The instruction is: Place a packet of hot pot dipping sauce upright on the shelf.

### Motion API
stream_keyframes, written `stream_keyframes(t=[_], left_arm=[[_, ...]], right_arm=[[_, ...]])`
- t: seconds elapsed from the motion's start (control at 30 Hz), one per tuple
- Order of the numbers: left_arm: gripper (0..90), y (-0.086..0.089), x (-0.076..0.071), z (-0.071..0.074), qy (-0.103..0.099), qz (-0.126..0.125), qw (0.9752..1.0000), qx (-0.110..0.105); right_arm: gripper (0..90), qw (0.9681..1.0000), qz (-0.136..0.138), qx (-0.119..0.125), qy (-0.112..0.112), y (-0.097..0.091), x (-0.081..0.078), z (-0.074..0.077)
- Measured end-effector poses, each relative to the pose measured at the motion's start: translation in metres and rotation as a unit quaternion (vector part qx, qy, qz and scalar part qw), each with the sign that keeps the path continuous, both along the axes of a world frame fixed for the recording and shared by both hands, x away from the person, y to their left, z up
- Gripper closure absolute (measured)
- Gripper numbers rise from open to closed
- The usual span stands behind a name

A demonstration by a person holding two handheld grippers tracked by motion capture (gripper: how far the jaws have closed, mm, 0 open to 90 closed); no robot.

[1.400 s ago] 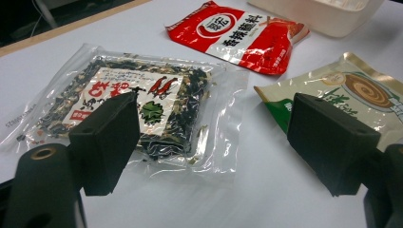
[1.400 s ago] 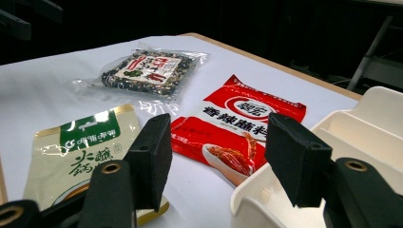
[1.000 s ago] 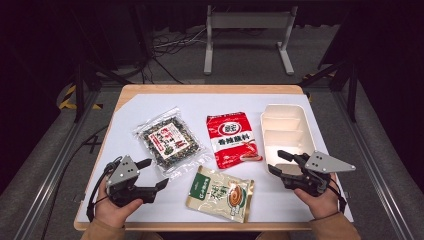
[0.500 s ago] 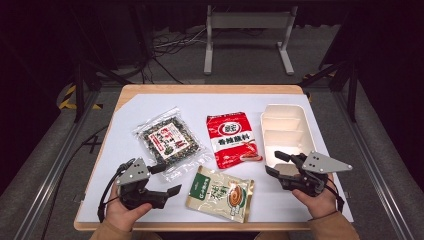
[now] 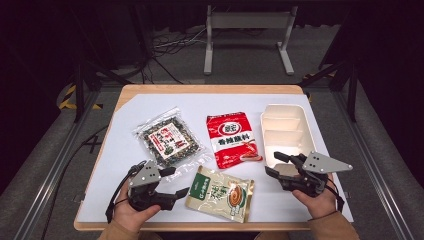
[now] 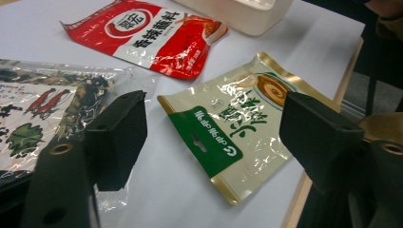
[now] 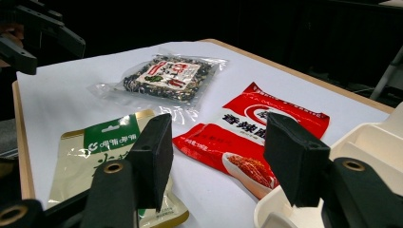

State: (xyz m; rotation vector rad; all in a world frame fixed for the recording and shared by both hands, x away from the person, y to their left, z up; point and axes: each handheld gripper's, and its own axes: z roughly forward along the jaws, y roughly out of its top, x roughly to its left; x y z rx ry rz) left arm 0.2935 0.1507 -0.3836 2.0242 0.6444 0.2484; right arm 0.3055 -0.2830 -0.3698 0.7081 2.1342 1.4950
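Left gripper point(image 5: 170, 182): my jaws stand spread but have just been closing a little; nothing pinched. In the left gripper view the green-and-gold pouch point(image 6: 233, 137) lies flat on the table between the two jaws, pads not touching it.
Right gripper point(image 5: 275, 165): jaws spread, nothing in them, held at the near right by the tray's near end.
Green-and-gold pouch point(image 5: 220, 192): near edge of the table, centre, just right of my left gripper, green header end toward it.
Red pouch point(image 5: 232, 137): mid-table, flat, just left of the tray.
Clear seaweed bag point(image 5: 167, 140): left of the red pouch, just beyond my left gripper.
Cream tray point(image 5: 287, 112): far right, compartments look bare.
White table sheet point(image 5: 125, 145): everything rests on it.
Progress: I judge this the very start. Nothing gripped, nothing in the tray; all three packs lie on the sheet.
Left to do: close on the green-and-gold pouch, lift, presumably carry toward the tray.
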Motion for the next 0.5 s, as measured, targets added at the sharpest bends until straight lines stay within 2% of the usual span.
stream_keyframes(t=[0.1, 0.17, 0.3, 0.33, 0.4, 0.5], left_arm=[[26.4, -0.002, 0.000, -0.002, 0.001, 0.000, 1.0000, 0.006], [26.6, -0.007, 0.002, -0.010, 0.016, -0.013, 0.9997, 0.014], [25.7, -0.012, 0.005, -0.017, 0.029, -0.014, 0.9992, 0.023], [25.1, -0.014, 0.007, -0.022, 0.044, -0.019, 0.9984, 0.028], [22.8, -0.016, 0.010, -0.027, 0.059, -0.024, 0.9975, 0.031], [21.3, -0.019, 0.012, -0.033, 0.069, -0.024, 0.9964, 0.041]], right_arm=[[43.3, 1.0000, 0.000, 0.000, 0.000, 0.000, 0.000, 0.000], [43.2, 1.0000, 0.000, 0.001, 0.002, 0.000, 0.000, 0.000], [43.0, 1.0000, 0.002, 0.001, 0.004, 0.001, 0.000, 0.000], [42.8, 1.0000, 0.002, 0.001, 0.004, 0.001, 0.000, 0.000], [42.2, 1.0000, 0.002, 0.002, 0.005, 0.001, 0.000, 0.000], [41.6, 1.0000, 0.003, 0.002, 0.008, 0.002, 0.000, -0.001]])
